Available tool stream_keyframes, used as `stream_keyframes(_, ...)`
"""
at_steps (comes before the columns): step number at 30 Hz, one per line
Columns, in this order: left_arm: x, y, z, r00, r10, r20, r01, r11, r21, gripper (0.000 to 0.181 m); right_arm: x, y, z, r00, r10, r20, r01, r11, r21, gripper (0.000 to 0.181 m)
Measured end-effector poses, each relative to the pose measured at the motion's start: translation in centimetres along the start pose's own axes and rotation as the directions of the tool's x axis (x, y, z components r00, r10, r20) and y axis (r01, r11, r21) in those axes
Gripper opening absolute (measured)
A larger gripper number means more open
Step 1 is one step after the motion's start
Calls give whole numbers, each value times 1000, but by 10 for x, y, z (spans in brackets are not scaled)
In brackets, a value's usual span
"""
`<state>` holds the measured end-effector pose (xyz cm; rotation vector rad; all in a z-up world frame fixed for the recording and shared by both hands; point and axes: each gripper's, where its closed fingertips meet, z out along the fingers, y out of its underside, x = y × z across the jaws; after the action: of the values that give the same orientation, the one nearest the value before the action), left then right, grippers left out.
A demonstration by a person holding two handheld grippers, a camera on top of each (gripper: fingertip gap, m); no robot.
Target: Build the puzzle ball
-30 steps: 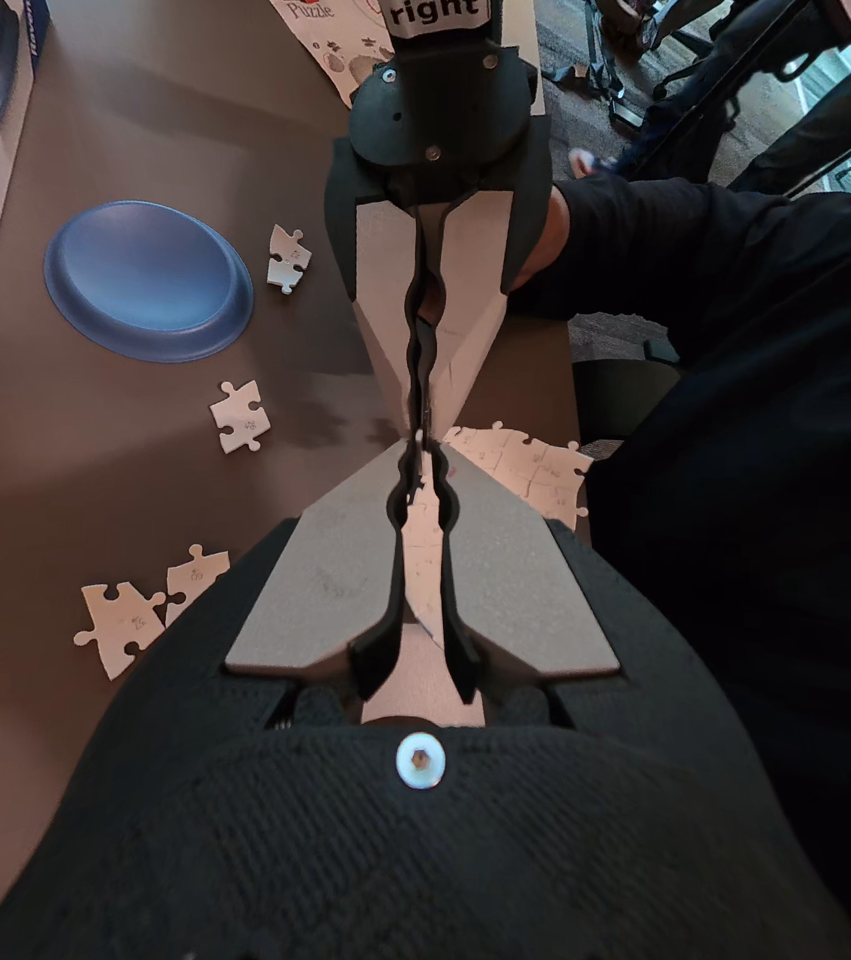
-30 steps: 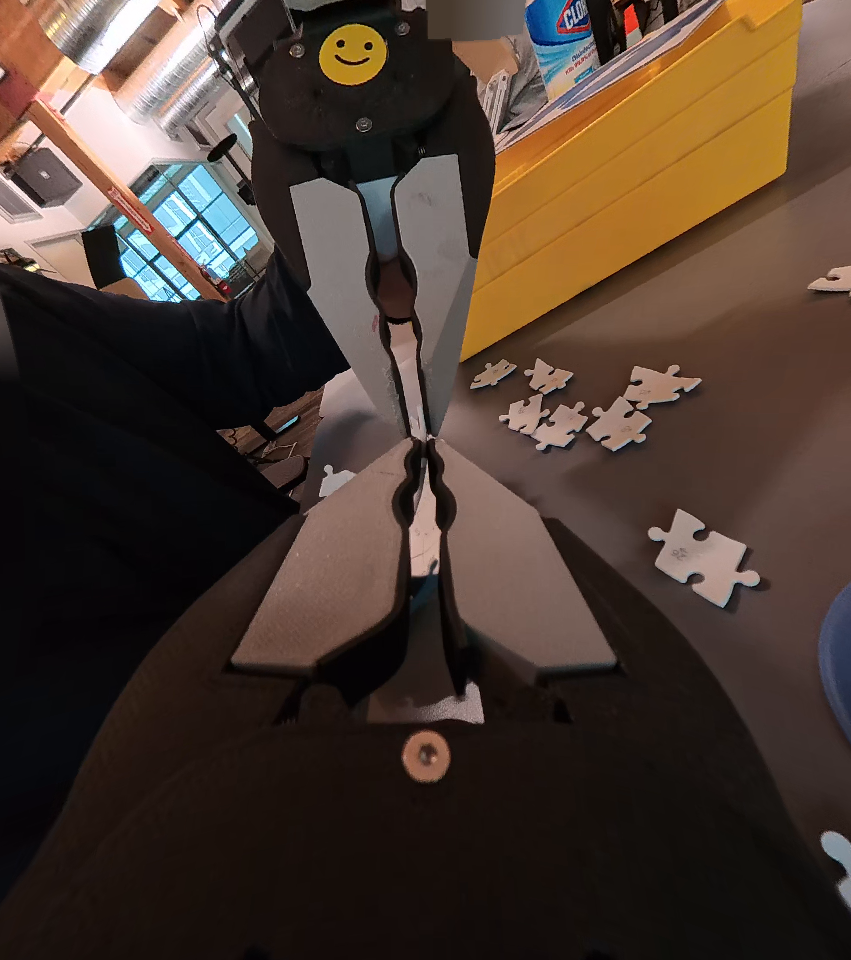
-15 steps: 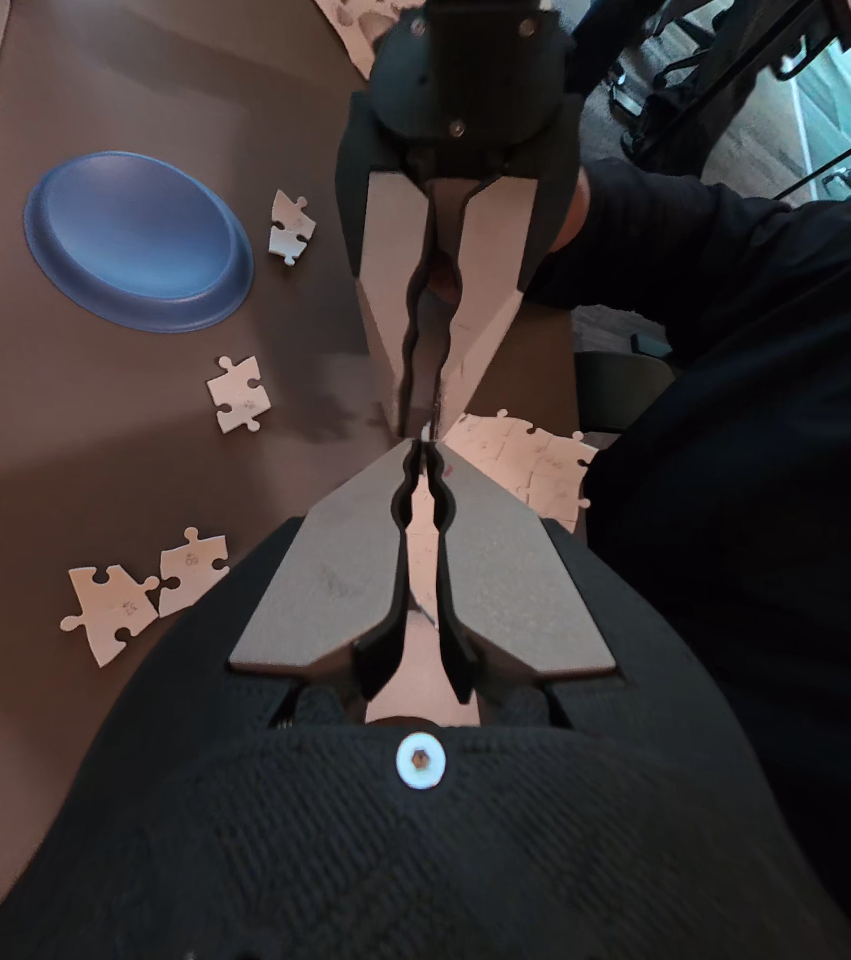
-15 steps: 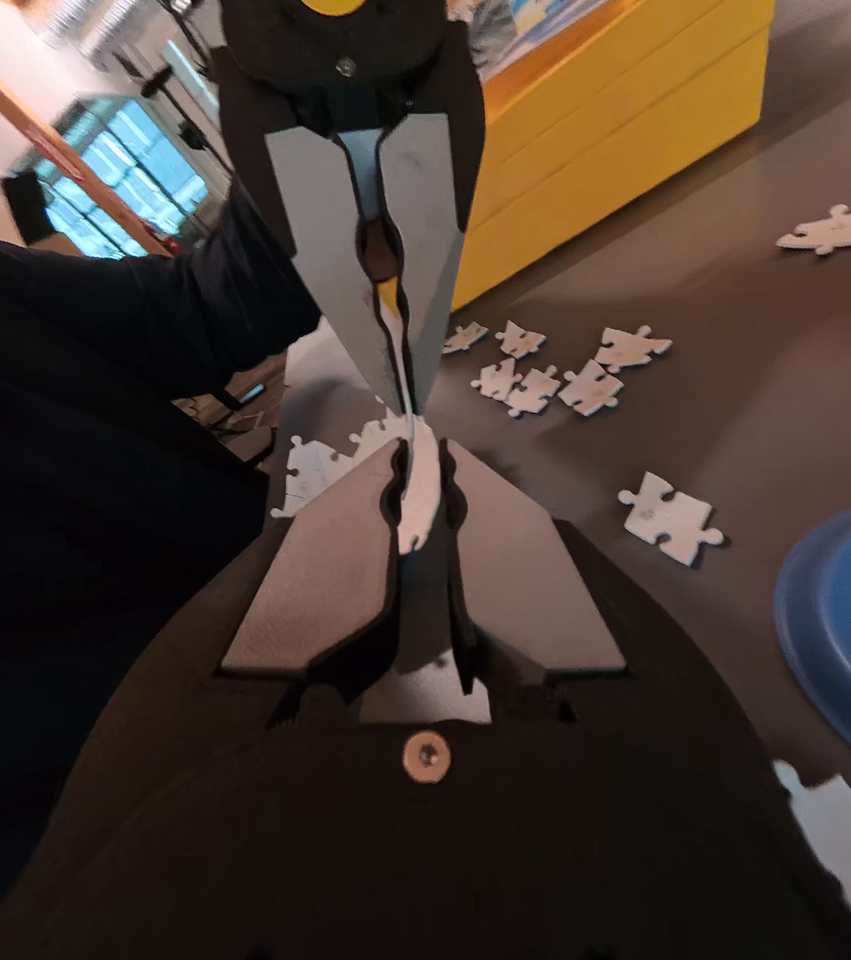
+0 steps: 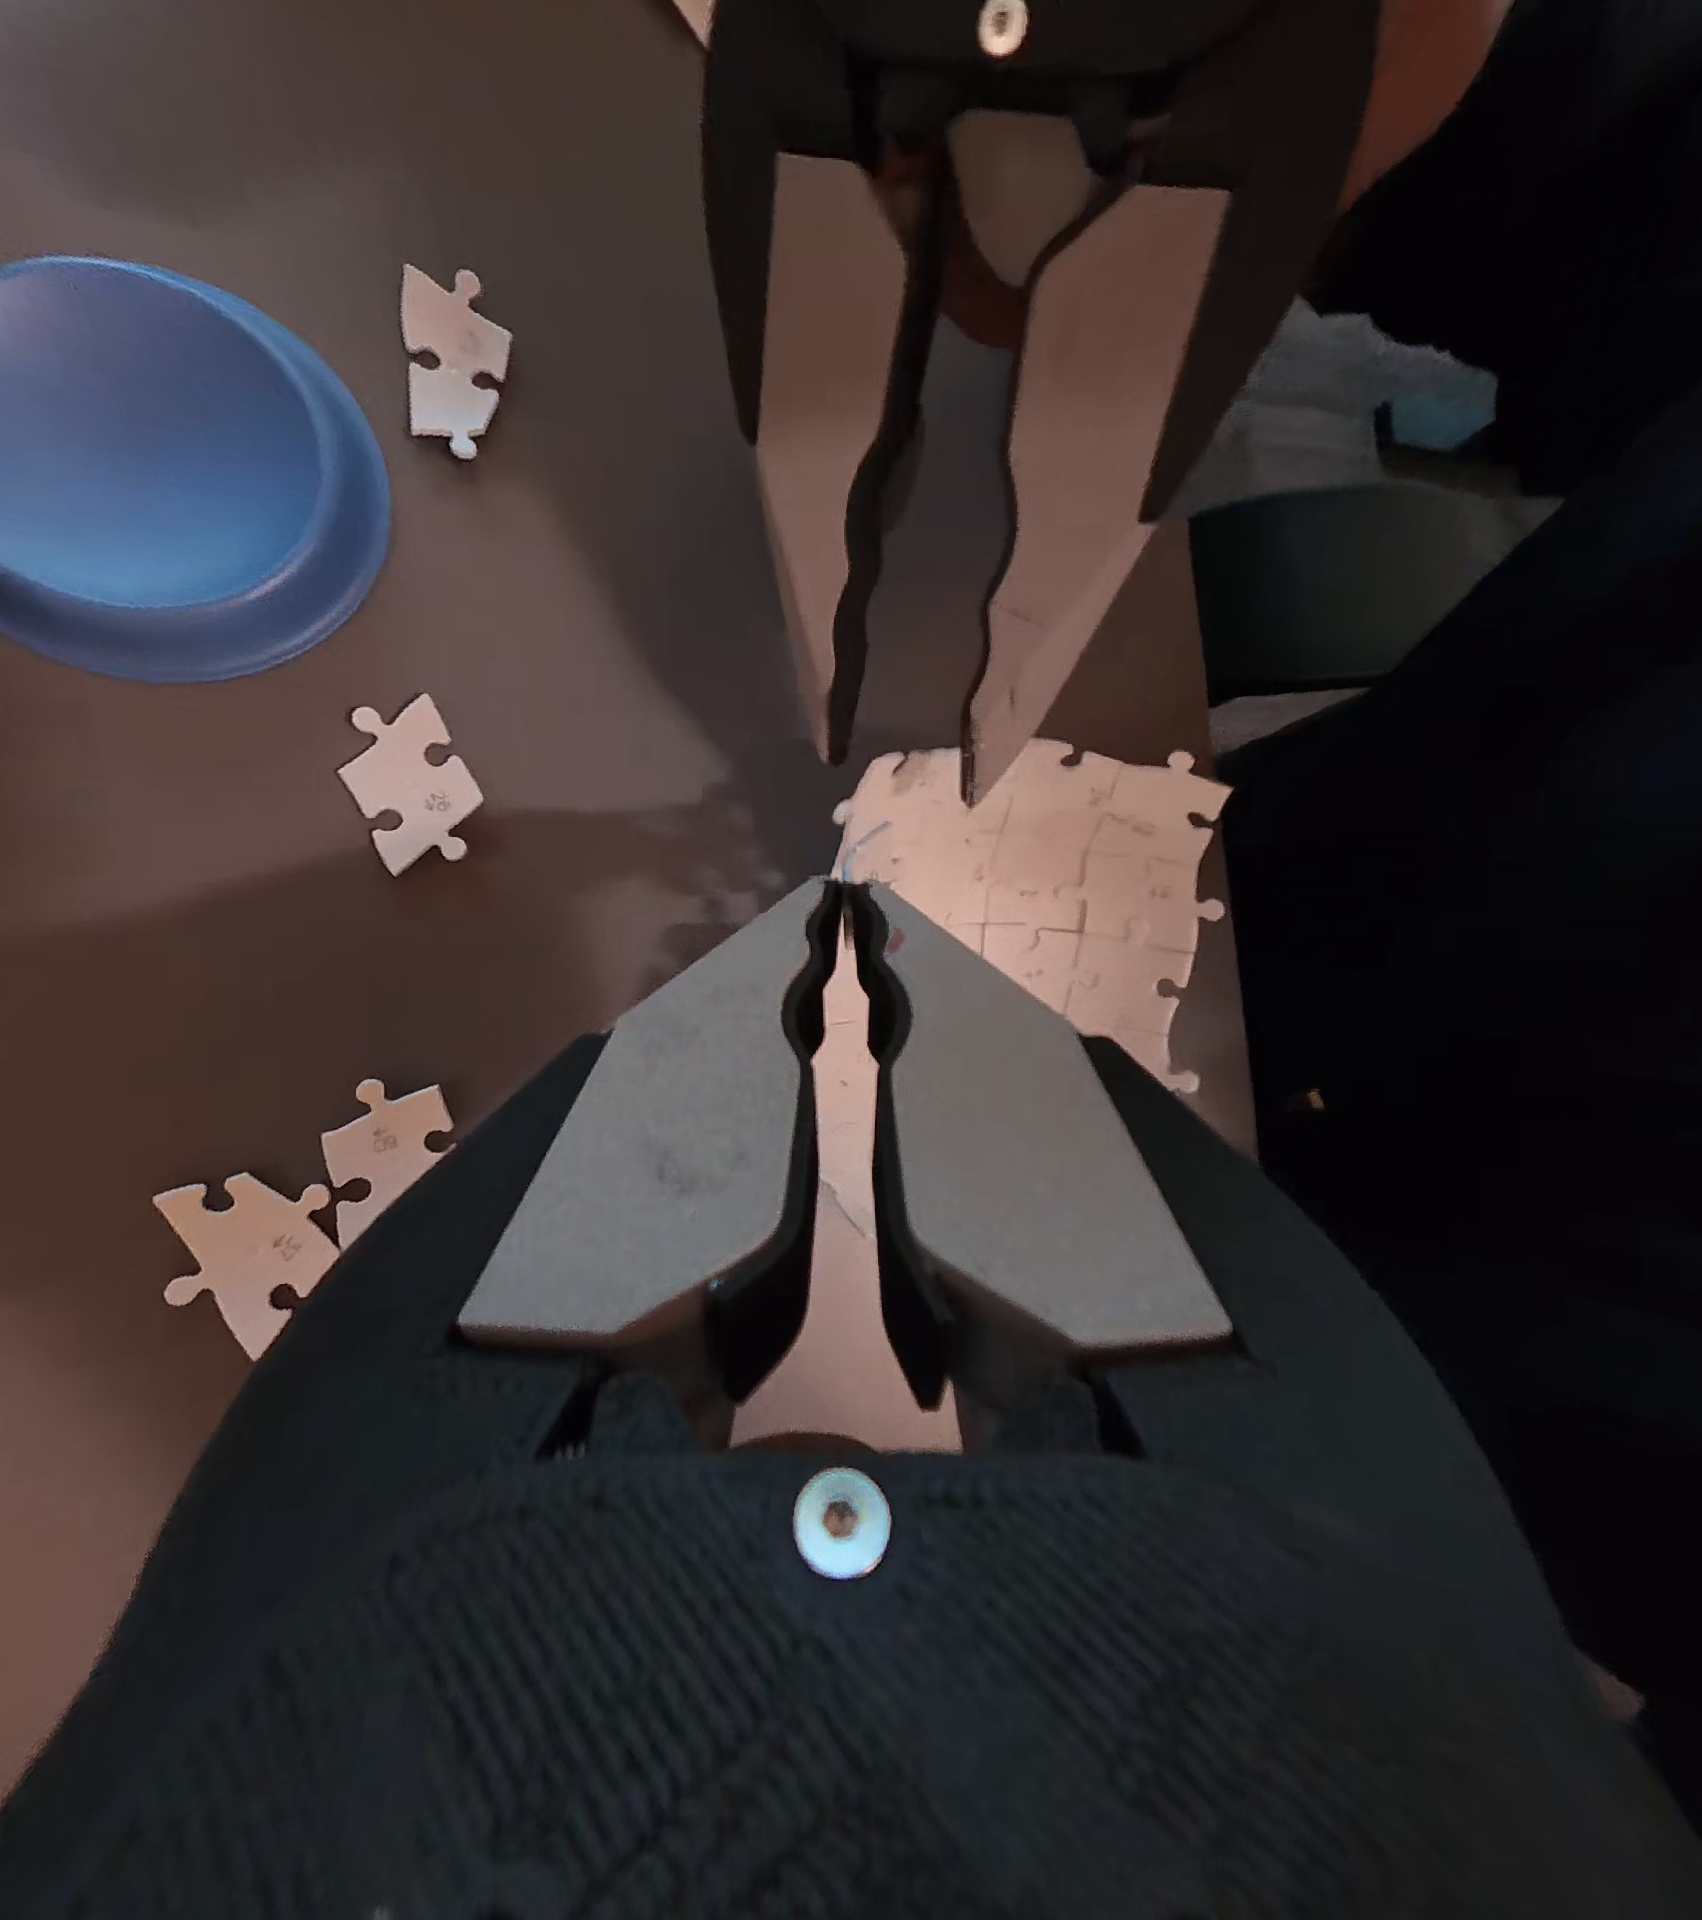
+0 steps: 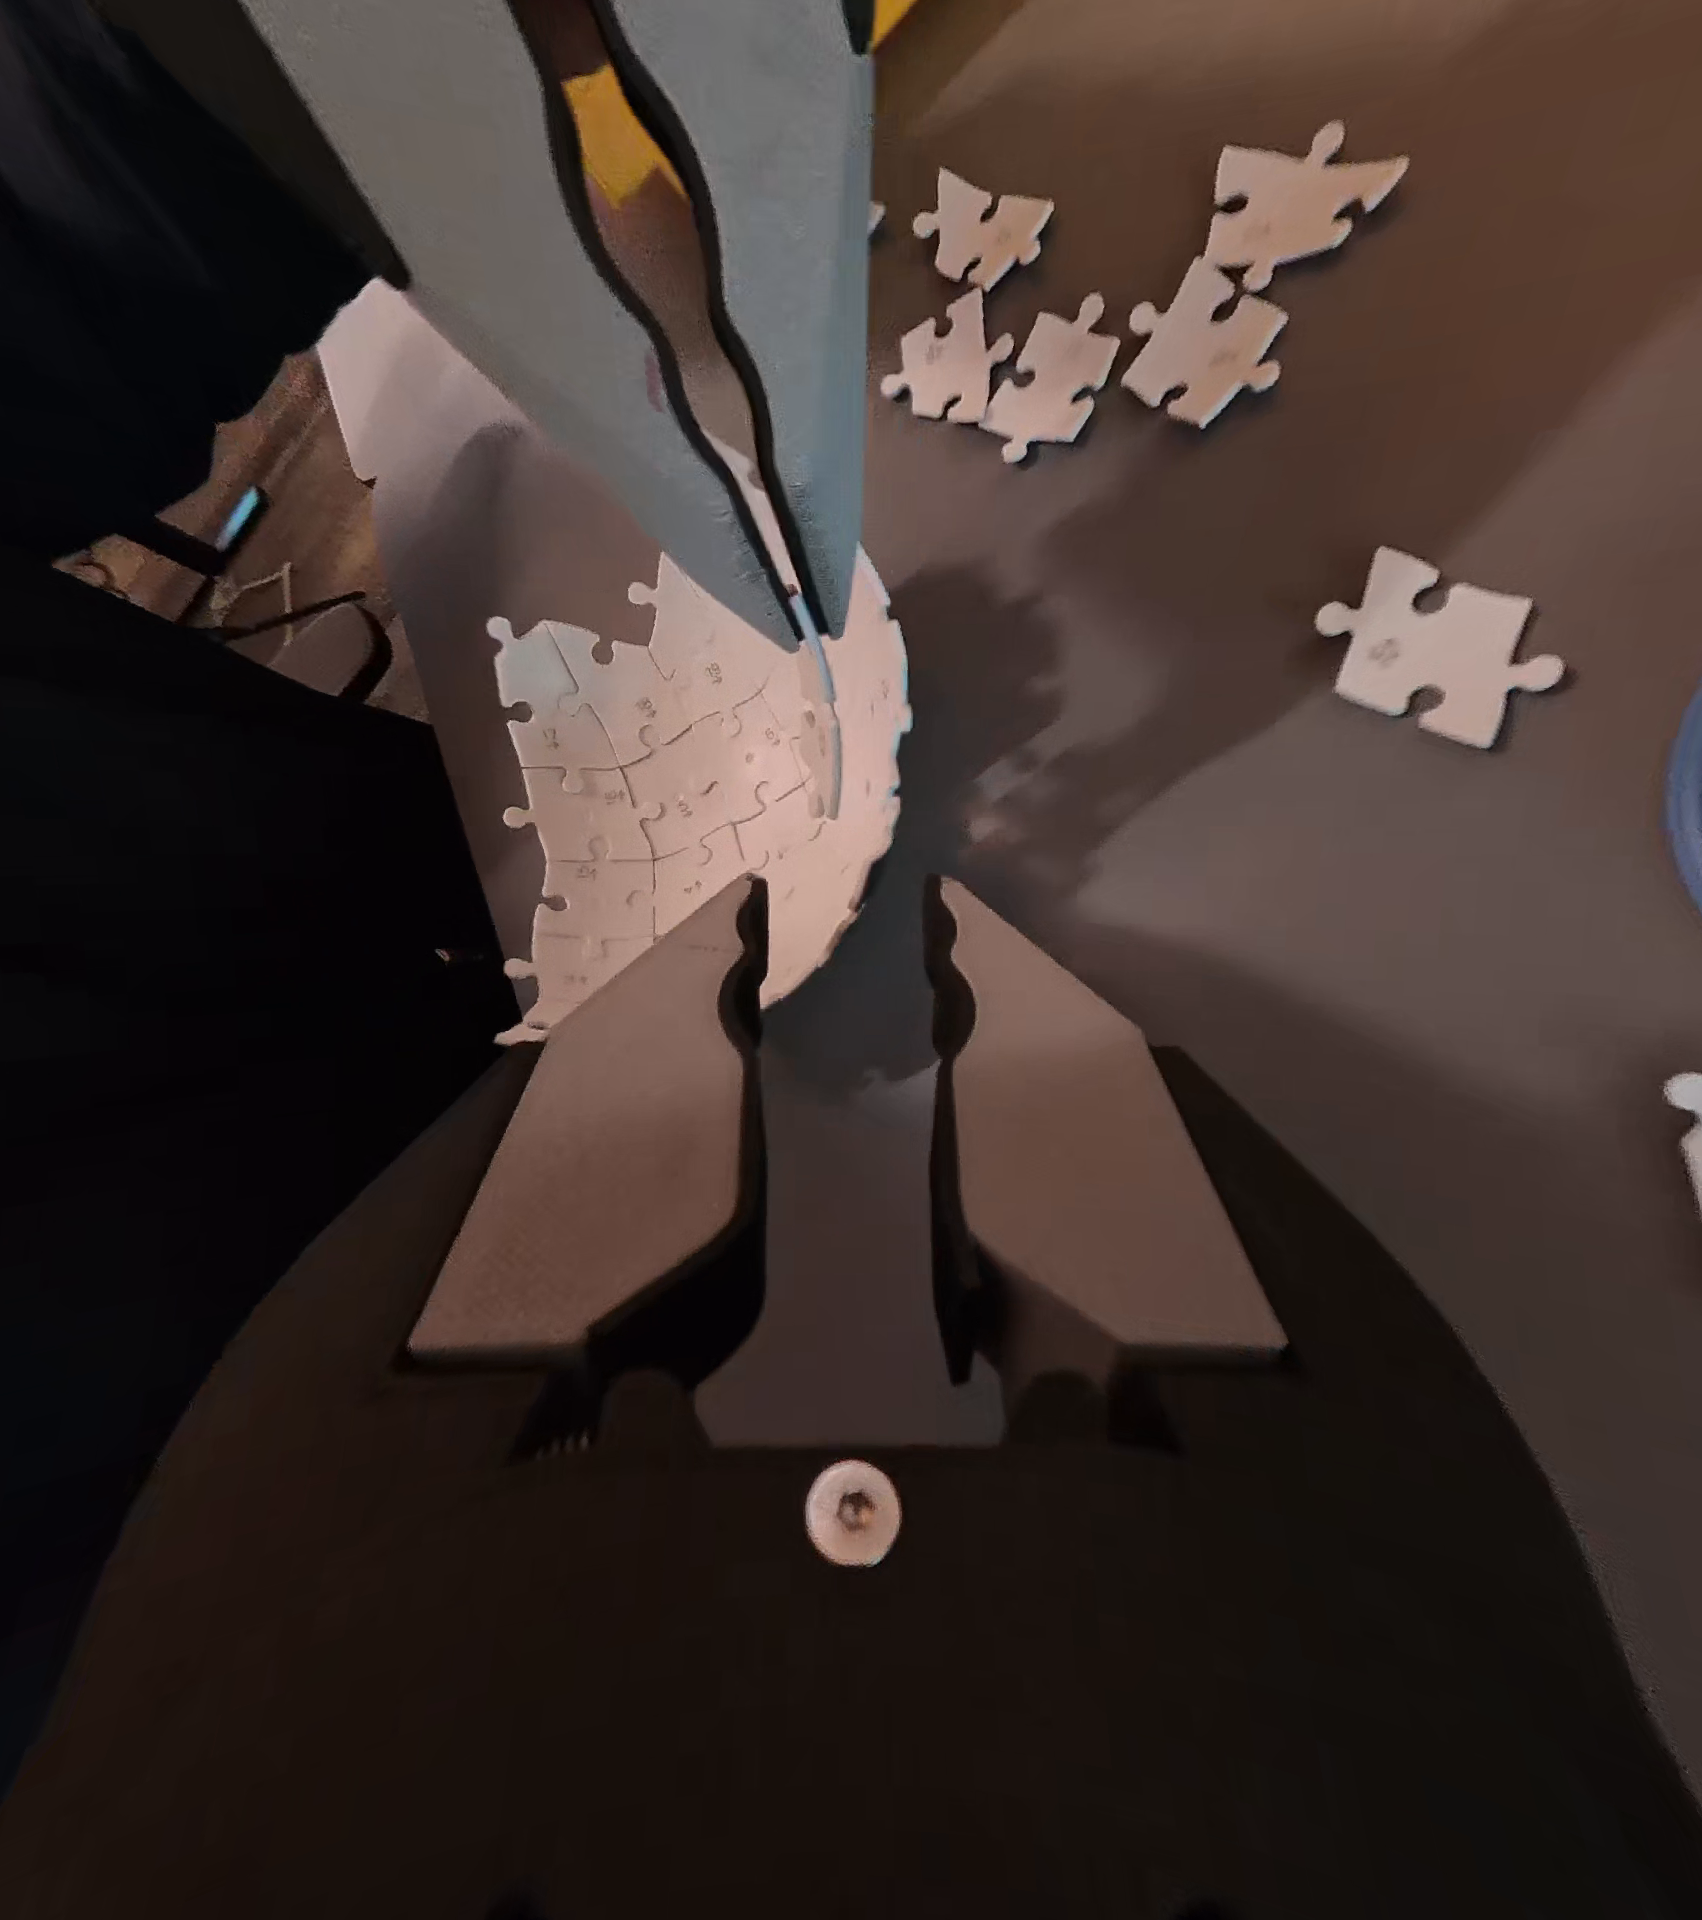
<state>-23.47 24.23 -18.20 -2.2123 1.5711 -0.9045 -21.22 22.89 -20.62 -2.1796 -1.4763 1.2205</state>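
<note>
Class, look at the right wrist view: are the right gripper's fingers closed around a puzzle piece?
No. The right gripper is open, its fingers apart with only table and the assembled puzzle section visible between them.

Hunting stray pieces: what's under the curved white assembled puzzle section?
Brown table shows around the edge of the curved white assembled puzzle section, pinched by the shut left tongs. Directly beneath is covered by the section itself.

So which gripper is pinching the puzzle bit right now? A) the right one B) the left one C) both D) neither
B: the left gripper has its fingers shut on the edge of the joined puzzle section, while the right gripper is open, with its fingers spread apart.
</note>
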Motion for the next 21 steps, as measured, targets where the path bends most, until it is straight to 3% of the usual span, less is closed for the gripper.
stream_keyframes(5, -7, 8, 7, 997, 62, 54, -59, 996, -62, 0, 7, 11, 13, 998, 51, 42, -47, 995, -83, 4)
stream_keyframes(21, -24, 25, 14, 990, 9, 143, 12, 990, -144, 0, 24, 2, 25, 992, 93, 90, -77, 984, -160, 0)
